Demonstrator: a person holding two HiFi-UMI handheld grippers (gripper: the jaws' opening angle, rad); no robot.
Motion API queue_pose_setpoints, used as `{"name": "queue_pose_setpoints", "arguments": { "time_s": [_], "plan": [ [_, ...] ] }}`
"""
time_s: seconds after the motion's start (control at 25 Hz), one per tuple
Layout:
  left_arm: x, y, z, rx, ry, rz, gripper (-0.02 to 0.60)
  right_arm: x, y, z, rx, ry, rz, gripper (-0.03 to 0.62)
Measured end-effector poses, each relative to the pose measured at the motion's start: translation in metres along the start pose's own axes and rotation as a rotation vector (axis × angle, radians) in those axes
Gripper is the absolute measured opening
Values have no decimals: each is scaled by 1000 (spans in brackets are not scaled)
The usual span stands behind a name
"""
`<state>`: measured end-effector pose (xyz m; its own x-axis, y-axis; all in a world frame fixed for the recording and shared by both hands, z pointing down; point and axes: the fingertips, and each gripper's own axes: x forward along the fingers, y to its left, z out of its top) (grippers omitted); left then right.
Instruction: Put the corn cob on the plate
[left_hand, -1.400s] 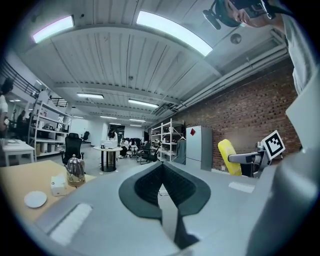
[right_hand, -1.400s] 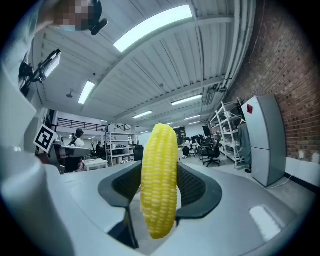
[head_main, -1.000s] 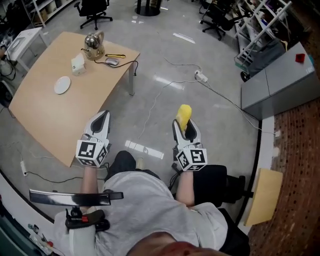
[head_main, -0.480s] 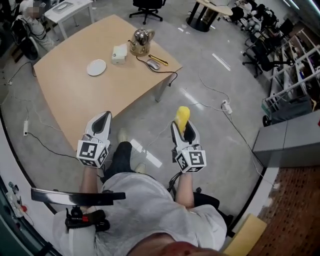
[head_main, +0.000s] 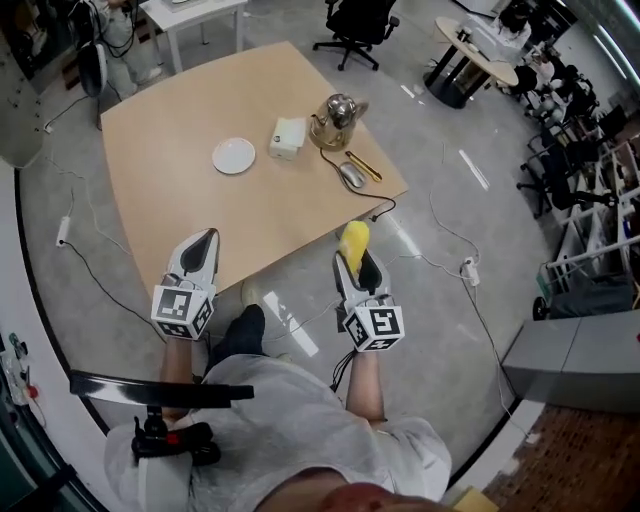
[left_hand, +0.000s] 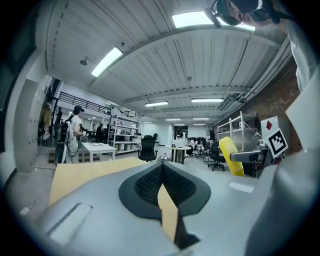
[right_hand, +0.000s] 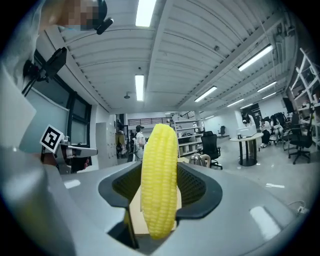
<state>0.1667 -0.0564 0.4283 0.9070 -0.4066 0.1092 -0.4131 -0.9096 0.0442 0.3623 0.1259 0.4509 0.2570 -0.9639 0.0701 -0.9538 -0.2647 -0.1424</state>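
Note:
The yellow corn cob (head_main: 352, 240) stands upright between the jaws of my right gripper (head_main: 354, 256), which is shut on it just off the wooden table's (head_main: 170, 110) near right edge. In the right gripper view the corn cob (right_hand: 159, 185) fills the middle of the right gripper (right_hand: 160, 192). The white plate (head_main: 233, 155) lies bare on the table, beyond and to the left of the corn. My left gripper (head_main: 205, 240) hovers at the table's near edge, jaws shut with nothing in them (left_hand: 161, 172). From the left gripper view the corn cob (left_hand: 230, 155) shows at the right.
Beyond the plate sit a white box (head_main: 288, 138), a metal kettle (head_main: 338, 113), a computer mouse (head_main: 351, 175) with its cable, and a yellow-handled tool (head_main: 366, 167). Office chairs (head_main: 358, 20), a round table (head_main: 470, 45) and a floor power strip (head_main: 467, 270) ring the area.
The view has swung so the table, earlier far off to the upper left, now lies straight ahead of both grippers. The corn stays gripped in the right gripper.

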Motion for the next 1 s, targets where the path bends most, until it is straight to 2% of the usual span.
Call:
{"name": "queue_pose_setpoints", "arguments": {
  "time_s": [0.48, 0.68, 0.84, 1.0],
  "plan": [
    [38, 101, -16, -46, 53, 153, 20, 156, 21, -19, 2, 96, 160, 222],
    [52, 149, -30, -68, 87, 202, 20, 223, 39, -43, -23, 169, 212, 222],
    [58, 164, -31, -81, 114, 242, 20, 257, 40, -57, -16, 228, 244, 222],
    [53, 197, -38, -109, 132, 300, 20, 302, 45, -83, 4, 294, 270, 222]
  ]
}}
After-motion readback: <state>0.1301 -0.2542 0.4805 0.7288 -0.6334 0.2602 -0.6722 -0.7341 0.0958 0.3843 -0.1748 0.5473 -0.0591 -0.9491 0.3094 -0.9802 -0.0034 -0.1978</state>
